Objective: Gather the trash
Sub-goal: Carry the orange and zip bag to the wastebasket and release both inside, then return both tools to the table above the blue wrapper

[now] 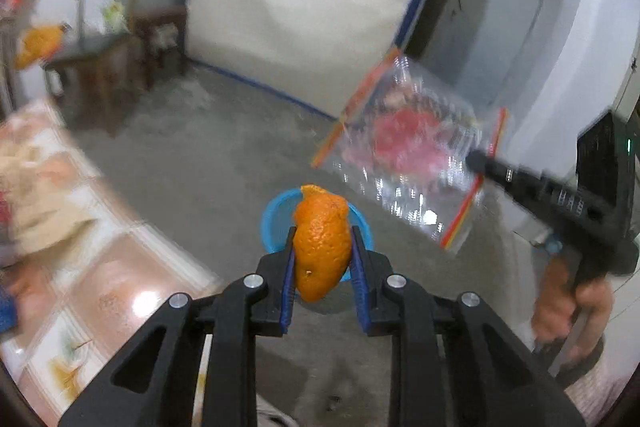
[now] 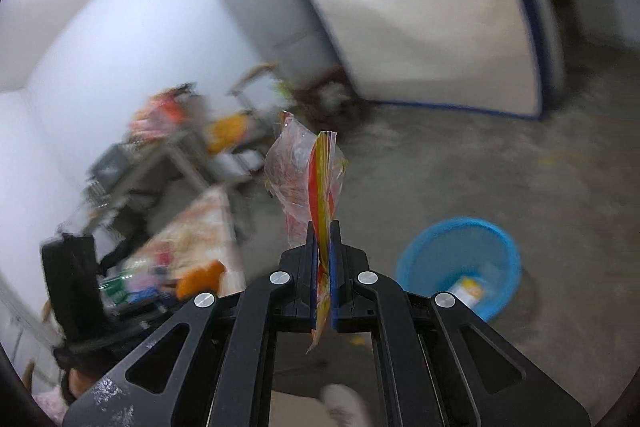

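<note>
Orange peel [image 1: 322, 247] pinched between left gripper [image 1: 323, 259] jaws, plastic wrapper [image 2: 310, 183] clamped in shut right gripper [image 2: 323, 275] jaws; best carried over blue basin [image 2: 460, 259] beyond jaws before releasing.

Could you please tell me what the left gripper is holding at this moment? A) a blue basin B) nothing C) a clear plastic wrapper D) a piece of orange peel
D: the left gripper has its blue pads pressed on a piece of orange peel, above the blue basin on the floor.
</note>
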Demonstrator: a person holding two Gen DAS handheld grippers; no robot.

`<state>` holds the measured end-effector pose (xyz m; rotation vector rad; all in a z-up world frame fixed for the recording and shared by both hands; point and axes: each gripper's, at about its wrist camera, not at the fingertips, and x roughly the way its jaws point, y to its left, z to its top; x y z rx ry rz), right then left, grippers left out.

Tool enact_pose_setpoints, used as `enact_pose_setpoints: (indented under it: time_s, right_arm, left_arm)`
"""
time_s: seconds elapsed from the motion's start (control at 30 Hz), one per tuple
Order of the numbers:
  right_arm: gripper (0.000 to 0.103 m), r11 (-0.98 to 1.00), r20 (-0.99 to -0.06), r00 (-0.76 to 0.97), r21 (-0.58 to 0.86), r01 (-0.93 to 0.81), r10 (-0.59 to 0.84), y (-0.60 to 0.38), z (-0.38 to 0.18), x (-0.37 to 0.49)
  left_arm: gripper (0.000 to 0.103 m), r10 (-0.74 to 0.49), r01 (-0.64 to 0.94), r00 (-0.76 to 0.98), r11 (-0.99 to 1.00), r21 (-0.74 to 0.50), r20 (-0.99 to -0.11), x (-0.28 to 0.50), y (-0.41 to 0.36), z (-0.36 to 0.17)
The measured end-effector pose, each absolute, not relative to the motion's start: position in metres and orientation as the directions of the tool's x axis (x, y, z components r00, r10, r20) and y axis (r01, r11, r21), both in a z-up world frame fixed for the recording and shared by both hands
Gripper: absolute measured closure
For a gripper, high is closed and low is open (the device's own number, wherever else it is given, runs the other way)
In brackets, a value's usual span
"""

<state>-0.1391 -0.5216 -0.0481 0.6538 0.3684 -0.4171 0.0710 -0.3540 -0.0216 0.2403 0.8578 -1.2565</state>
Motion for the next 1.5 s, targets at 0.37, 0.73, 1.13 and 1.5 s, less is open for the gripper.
enact_pose_setpoints:
  time_s: [0.37, 0.73, 1.13, 1.5]
  right_arm:
    - [0.100, 0.508, -0.709, 0.651, 0.468, 0.723, -0.272, -0.603, -0.177, -0.108]
    - [0.061, 0.449, -0.797, 0.576, 0.455, 0.769, -0.178, -0.655, -0.260, -0.062]
    - [0.059, 0.439, -0.812, 0.529, 0.394, 0.808, -0.245, -0.640, -0.247, -0.105]
    - [0.050, 0.539, -0.712, 0.638, 0.429, 0.725, -0.292, -0.590, -0.160, -0.145]
  left_arm:
    - [0.080, -0.464, 0.858, -0.075, 0.421, -0.294, -0.882, 0.104, -0.551, -0.155]
    - [0.032, -0.378, 0.827, 0.028, 0.529, -0.191, -0.925, 0.134, -0.611, -0.210]
    - [0.031, -0.521, 0.829, 0.072, 0.505, -0.239, -0.851, 0.121, -0.580, -0.117]
    - [0.021, -0.698, 0.881, 0.138, 0.411, -0.235, -0.703, 0.093, -0.428, 0.022]
